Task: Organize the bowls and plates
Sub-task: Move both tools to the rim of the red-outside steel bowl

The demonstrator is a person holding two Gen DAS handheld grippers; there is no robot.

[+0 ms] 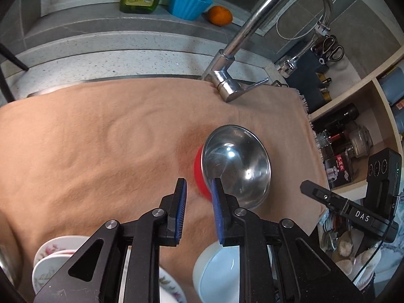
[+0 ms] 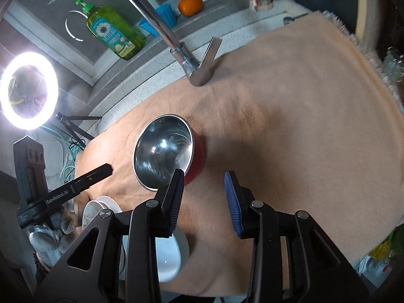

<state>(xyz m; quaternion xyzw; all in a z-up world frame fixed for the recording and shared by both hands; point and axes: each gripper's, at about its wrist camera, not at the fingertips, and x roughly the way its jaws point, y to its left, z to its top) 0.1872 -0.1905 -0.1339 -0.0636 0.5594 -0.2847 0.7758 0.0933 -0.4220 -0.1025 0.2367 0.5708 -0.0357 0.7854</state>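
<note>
Both grippers hover empty, left gripper (image 1: pixel 199 189) fingers slightly parted, right gripper (image 2: pixel 204 186) wider. The red-sided steel bowl (image 1: pixel 236 166) sits on the peach cloth (image 1: pixel 101 139) before the chrome tap (image 1: pixel 227 85). Next, likely the white bowl (image 2: pixel 169 255) nearer, needing a rim pinch.

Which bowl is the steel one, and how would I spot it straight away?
Find the peach cloth spread below the chrome faucet. Lying alone on it, towards the faucet side, is the steel bowl, red outside, mirror-bright inside. Its neighbours at the cloth's near edge, a white bowl and flowered plates, are not shiny.
</note>
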